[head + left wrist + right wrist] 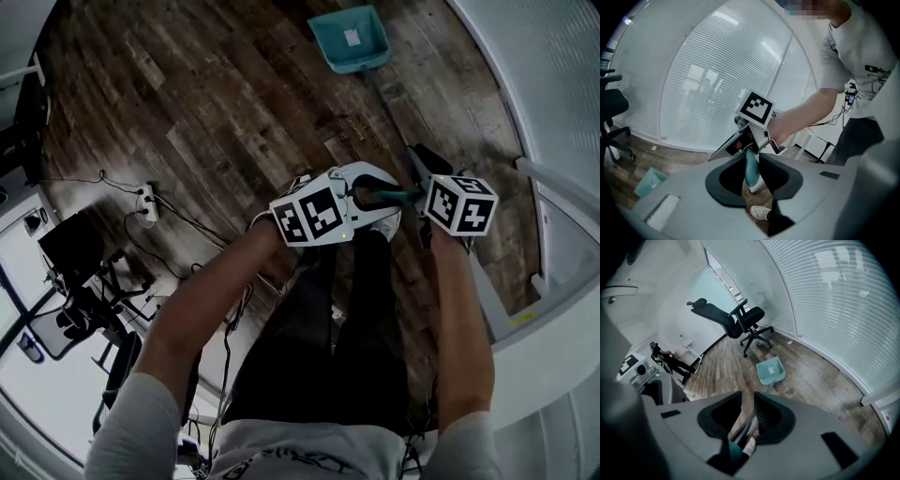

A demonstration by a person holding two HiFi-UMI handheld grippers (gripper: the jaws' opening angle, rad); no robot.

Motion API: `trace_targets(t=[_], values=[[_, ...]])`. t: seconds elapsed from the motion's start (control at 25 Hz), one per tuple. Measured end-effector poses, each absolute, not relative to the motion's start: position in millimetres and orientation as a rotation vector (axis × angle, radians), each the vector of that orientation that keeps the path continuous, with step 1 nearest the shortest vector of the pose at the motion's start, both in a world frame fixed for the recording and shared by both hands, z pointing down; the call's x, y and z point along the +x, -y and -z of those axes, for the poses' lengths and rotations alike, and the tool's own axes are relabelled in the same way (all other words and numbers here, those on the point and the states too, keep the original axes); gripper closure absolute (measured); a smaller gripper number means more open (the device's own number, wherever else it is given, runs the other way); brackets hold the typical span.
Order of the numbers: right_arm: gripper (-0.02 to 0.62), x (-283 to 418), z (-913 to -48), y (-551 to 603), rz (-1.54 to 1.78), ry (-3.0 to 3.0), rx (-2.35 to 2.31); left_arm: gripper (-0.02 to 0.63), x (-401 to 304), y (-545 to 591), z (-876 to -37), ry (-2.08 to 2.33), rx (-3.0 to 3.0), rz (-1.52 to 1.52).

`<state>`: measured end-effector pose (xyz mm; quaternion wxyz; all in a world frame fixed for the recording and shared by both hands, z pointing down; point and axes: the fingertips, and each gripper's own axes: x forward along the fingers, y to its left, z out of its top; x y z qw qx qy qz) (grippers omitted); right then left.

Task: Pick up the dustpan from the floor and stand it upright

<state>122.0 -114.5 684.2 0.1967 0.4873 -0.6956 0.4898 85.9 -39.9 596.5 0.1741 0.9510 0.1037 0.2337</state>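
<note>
My left gripper (751, 159) has its jaws nipped onto the teal end of the handle (751, 171), nearly closed. My right gripper (747, 397) clamps the metal shaft of that handle (746, 430) just beyond, at a similar narrow gap. In the head view the left gripper (380, 197) points toward three o'clock and the right gripper (422, 169) toward eleven, almost touching each other.

From there the handle runs out to twelve o'clock, where the dustpan (337, 47) sits low against the wooden floor (216, 103), its mouth facing away; I cannot tell whether it touches the boards. The floor around it is open. A glass wall with blinds (562, 84) curves past at three o'clock, an office chair (736, 317) stands beyond the pan, and a power strip (145, 202) with cables lies at nine.

Both my forearms reach forward, bare, above my legs.

A white label (352, 37) on the pan is too small to read.
</note>
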Motion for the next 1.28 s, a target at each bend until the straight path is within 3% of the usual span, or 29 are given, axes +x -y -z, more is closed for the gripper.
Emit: trace_targets(t=[0.56,1.28], values=[[0.518,91,-605,165,-1.358,2.063,1.230,0.519,65,92,-524,-0.221,2.747,-0.670],[0.520,64,-576,202,-1.314,2.215,1.234,0.518,35,133,-512,0.058,2.796,-0.608]])
